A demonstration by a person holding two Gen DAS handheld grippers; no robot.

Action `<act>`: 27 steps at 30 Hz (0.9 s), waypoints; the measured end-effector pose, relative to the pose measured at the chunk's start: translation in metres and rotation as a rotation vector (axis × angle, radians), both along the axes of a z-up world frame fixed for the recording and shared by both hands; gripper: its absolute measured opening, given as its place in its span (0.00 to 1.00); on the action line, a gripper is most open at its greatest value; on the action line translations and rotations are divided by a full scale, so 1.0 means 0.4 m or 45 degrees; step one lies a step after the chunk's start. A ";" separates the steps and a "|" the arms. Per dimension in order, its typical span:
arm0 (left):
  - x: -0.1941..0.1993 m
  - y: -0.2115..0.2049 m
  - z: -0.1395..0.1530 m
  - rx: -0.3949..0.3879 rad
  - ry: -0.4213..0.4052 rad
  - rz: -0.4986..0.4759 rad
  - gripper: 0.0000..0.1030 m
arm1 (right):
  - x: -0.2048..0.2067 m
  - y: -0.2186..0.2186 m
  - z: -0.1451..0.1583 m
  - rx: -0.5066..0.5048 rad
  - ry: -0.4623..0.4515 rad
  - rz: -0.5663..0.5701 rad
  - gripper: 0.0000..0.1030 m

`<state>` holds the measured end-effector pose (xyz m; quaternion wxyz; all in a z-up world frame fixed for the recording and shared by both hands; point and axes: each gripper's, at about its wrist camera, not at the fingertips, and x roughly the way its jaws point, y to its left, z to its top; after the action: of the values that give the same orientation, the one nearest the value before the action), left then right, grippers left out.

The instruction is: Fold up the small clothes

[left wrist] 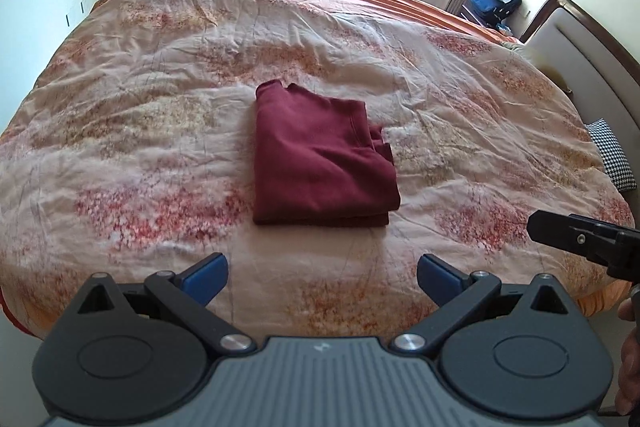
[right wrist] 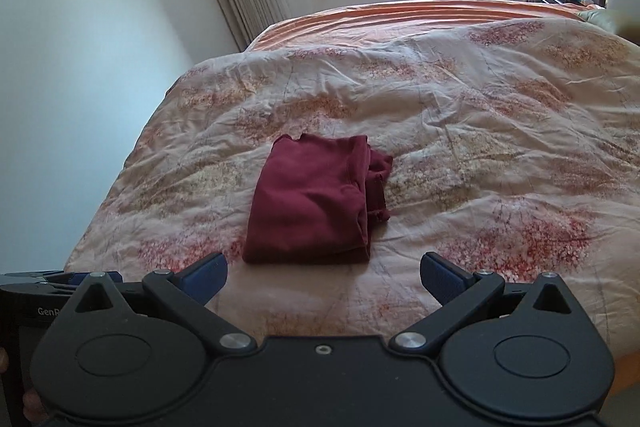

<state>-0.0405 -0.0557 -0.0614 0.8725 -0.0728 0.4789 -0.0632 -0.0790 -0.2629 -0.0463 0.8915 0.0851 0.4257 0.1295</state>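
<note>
On the quilt (left wrist: 160, 115), folded maroon garment (left wrist: 320, 167); houndstooth cushion (left wrist: 612, 155) left-view only.

Folded maroon garment (right wrist: 316, 201) on floral quilt (right wrist: 480, 131); right gripper (right wrist: 322, 277) spread wide, empty, near garment.

Black tool (left wrist: 322, 279) with blue fingertips (left wrist: 204, 273), silver screws.

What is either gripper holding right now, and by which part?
Nothing. The left gripper and the right gripper are both open, short of the folded shirt, which lies on the bed untouched.
</note>
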 end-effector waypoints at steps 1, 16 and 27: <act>0.007 0.004 0.002 -0.006 0.001 0.005 0.99 | 0.006 0.002 0.002 -0.004 -0.003 0.001 0.99; 0.030 0.037 0.013 -0.022 -0.019 0.026 0.99 | 0.039 0.032 -0.005 -0.025 0.007 0.037 0.99; 0.029 0.051 0.011 -0.035 -0.019 0.044 0.99 | 0.042 0.039 -0.004 -0.026 0.006 0.037 0.99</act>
<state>-0.0289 -0.0354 -0.0568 0.8760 -0.0926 0.4702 -0.0552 -0.0621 -0.2475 -0.0477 0.8893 0.0701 0.4304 0.1377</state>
